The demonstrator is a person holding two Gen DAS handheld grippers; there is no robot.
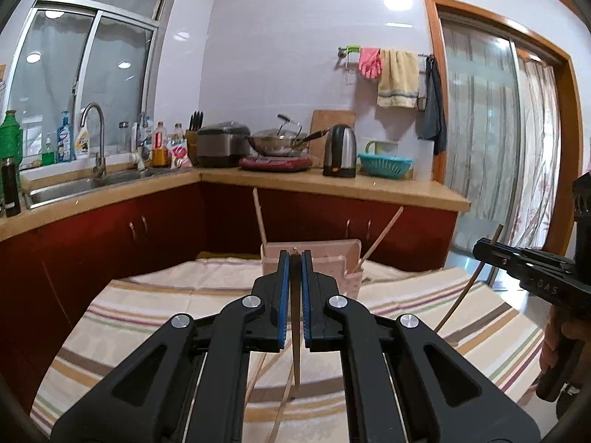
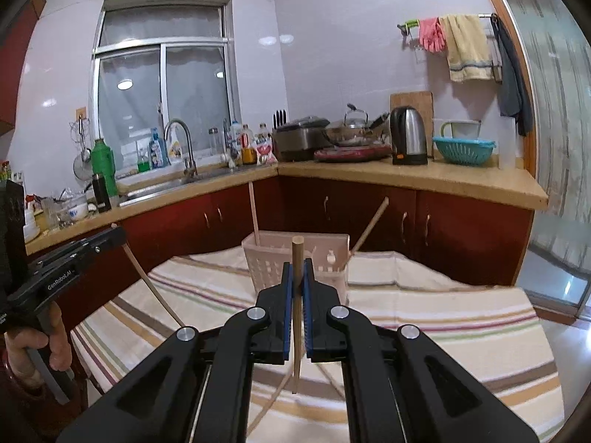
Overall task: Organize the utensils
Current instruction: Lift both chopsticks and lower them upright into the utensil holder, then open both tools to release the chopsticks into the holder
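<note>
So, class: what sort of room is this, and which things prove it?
A home kitchen: a stainless steel sink with curved tap, a steel electric kettle on the wooden counter, and a dark knife block.

My right claw [image 2: 297, 271] pinches 1 chopstick [image 2: 296, 332] upright over the striped surface [image 2: 443, 332]. Behind it, a pink holder [image 2: 266, 262] carries 2 sticks. Left claw [image 2: 110, 238] grips another.

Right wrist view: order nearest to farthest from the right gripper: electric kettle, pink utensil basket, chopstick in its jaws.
1. Chopstick: clamped upright in the right gripper.
2. Pink utensil basket: just ahead on the striped cloth, two chopsticks standing in it.
3. Electric kettle: far back on the counter, right of centre.
</note>
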